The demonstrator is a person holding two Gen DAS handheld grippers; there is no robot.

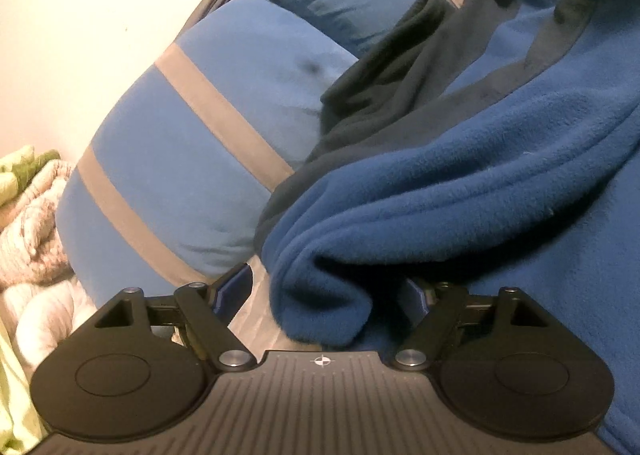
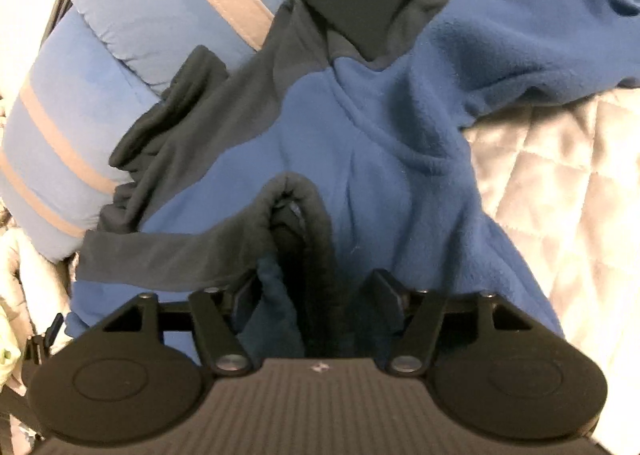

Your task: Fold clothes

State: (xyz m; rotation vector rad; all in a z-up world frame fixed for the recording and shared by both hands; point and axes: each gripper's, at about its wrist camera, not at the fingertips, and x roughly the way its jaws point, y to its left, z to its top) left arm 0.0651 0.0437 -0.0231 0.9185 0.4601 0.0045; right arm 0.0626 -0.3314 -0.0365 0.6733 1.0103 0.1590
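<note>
A blue fleece jacket (image 1: 460, 191) with dark grey panels lies crumpled across the bed. In the left wrist view a thick fold of it droops between the spread jaws of my left gripper (image 1: 326, 291); a gap shows beside the left finger (image 1: 234, 289), so nothing is pinched. In the right wrist view the same jacket (image 2: 400, 127) spreads out ahead. Its dark collar edge (image 2: 296, 207) loops up between the jaws of my right gripper (image 2: 316, 295). Those jaws stand apart, with loose fabric resting between them and no grip on it.
Blue pillows with grey stripes (image 1: 192, 143) are stacked behind the jacket, also seen as pillows (image 2: 80, 103) at the left. A pale quilted bedspread (image 2: 552, 183) lies to the right. Beige and green bedding (image 1: 32, 215) is heaped at the far left by a white wall (image 1: 80, 15).
</note>
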